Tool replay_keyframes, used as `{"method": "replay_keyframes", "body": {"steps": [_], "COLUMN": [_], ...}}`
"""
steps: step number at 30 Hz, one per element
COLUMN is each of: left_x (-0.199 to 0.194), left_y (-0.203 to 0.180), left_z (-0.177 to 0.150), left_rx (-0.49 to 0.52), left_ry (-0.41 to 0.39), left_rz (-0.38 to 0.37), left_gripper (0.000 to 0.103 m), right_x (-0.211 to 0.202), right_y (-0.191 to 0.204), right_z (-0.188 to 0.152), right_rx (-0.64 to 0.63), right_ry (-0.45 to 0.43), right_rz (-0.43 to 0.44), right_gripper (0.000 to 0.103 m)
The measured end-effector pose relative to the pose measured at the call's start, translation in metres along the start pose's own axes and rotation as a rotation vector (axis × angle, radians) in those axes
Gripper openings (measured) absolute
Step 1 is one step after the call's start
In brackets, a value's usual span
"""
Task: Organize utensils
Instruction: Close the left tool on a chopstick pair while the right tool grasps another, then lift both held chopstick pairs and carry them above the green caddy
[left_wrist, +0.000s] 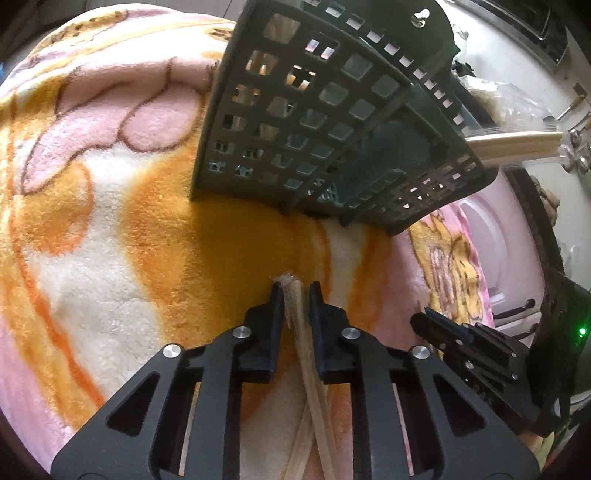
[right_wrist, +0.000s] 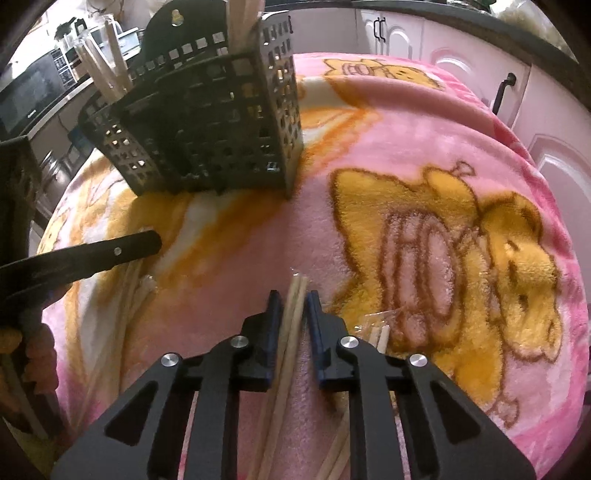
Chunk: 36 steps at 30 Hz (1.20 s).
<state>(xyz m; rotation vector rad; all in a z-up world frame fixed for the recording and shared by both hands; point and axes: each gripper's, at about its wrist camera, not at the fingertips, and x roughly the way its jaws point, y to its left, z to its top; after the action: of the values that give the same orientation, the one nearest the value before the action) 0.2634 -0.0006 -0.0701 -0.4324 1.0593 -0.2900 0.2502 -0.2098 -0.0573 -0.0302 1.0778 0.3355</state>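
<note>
Two chopsticks (left_wrist: 295, 321) lie on the blanket (left_wrist: 110, 221) between my left gripper (left_wrist: 295, 291), its jaws narrow but not touching them; one basket (left_wrist: 314, 122) stands ahead. From the right wrist, my right gripper (right_wrist: 293, 299) straddles two chopsticks (right_wrist: 291, 325) loosely; lower ends are hidden.
</note>
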Motion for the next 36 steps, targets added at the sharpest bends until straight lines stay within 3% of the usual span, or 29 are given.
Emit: {"method": "replay_keyframes", "body": {"steps": [8, 18, 24, 36], "left_x": [-0.019, -0.09, -0.127, -0.162], "left_y": [0.006, -0.023, -0.042, -0.069], "left_z": [-0.005, -0.003, 0.001, 0.033], "left_rx": [-0.013, 0.07, 0.122, 0.16], "left_ry": [-0.067, -0.282, -0.408, -0.59], "left_rz": [-0.044, -0.078, -0.072, -0.064], "left_gripper": [0.002, 0.001, 0.001, 0.001], "right_x": [-0.017, -0.081, -0.122, -0.18], "right_y": [0.015, 0.023, 0.027, 0.026], "right_z": [-0.009, -0.004, 0.004, 0.019], "right_rx": [0.012, 0.044, 0.01, 0.006], "right_ry": [-0.068, -0.312, -0.482, -0.762], "right_rz": [0.136, 0.256, 0.24, 0.232], "right_gripper": [0.01, 0.01, 0.01, 0.01]}}
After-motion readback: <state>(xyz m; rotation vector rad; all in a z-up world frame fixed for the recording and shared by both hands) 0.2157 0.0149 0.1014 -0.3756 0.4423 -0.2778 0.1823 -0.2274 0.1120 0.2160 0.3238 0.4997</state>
